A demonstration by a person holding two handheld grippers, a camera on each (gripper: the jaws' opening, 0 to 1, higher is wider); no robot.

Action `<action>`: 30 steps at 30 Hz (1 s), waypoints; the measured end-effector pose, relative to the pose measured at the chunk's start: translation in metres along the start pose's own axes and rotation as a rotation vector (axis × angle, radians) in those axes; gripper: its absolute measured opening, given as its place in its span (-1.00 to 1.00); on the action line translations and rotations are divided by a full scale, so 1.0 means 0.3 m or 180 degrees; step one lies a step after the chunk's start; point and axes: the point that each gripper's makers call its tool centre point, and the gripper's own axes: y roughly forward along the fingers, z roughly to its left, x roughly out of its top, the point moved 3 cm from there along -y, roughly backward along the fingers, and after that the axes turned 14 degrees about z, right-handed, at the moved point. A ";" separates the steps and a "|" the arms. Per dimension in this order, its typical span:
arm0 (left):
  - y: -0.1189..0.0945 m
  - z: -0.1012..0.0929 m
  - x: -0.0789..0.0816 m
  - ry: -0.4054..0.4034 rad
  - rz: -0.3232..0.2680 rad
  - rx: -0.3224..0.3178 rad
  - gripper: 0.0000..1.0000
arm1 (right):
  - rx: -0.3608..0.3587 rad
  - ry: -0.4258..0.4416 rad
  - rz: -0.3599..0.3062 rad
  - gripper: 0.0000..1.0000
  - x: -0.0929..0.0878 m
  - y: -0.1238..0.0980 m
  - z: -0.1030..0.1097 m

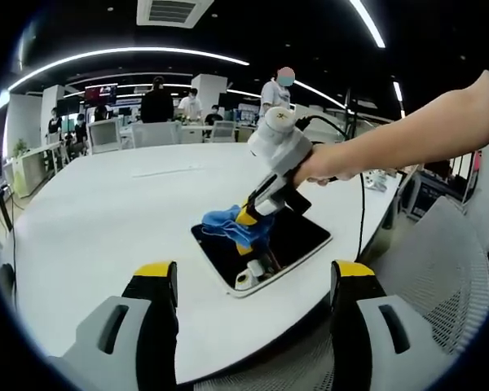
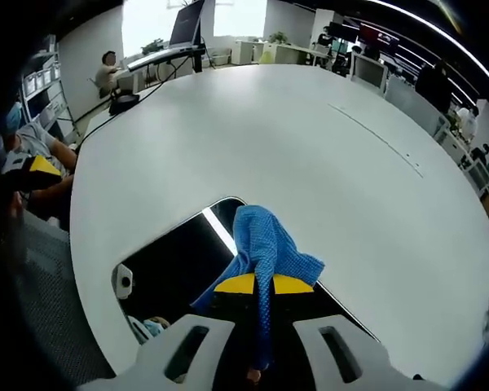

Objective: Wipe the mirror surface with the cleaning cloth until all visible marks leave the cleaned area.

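In the left gripper view, the left tongs (image 1: 254, 281) rise from the bottom edge with their 2 yellow-tipped jaws spread wide and nothing between them; they hang released above the near edge of the white tabletop (image 1: 106, 220). Past them the mirror (image 1: 297, 238) lies flat on the tabletop near its edge, a dark rounded rectangle with a pale frame. A person's bare forearm (image 1: 416, 130) reaches in from the right side of the view, sloping down toward the mirror, and the hand (image 1: 314, 169) grips the handle of the right tongs (image 1: 246, 220). Those tongs point down and to the left, their yellow tips pressed into the blue cleaning cloth (image 1: 228, 224), which is bunched on the mirror's left part. A black cable trails from the handle across the tabletop. Several people stand or sit far behind, among desks and chairs. No writing can be read.

In the right gripper view, the right tongs (image 2: 262, 285) are clenched on the cleaning cloth (image 2: 265, 244): the 2 yellow tips meet on a strip of the blue fabric, which hangs down between the jaws and fans out ahead onto the mirror (image 2: 179, 261). The glass reflects a bright ceiling light as a thin streak beside the cloth. The tabletop (image 2: 310, 147) spreads wide beyond. At the left edge a seated person's sleeve (image 2: 33, 142) shows. No label or brand is legible.
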 end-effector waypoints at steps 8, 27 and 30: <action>0.000 -0.003 0.002 0.0005 -0.0011 -0.0017 0.49 | 0.0063 0.0104 0.0044 -1.00 0.000 0.002 -0.003; 0.003 -0.002 0.002 0.0011 -0.0017 -0.0032 0.49 | 0.0167 0.0065 0.0275 -1.00 -0.018 0.009 0.021; 0.003 -0.002 0.002 0.0011 -0.0016 -0.0034 0.49 | 0.0349 0.0218 0.0306 -1.00 -0.035 -0.002 0.051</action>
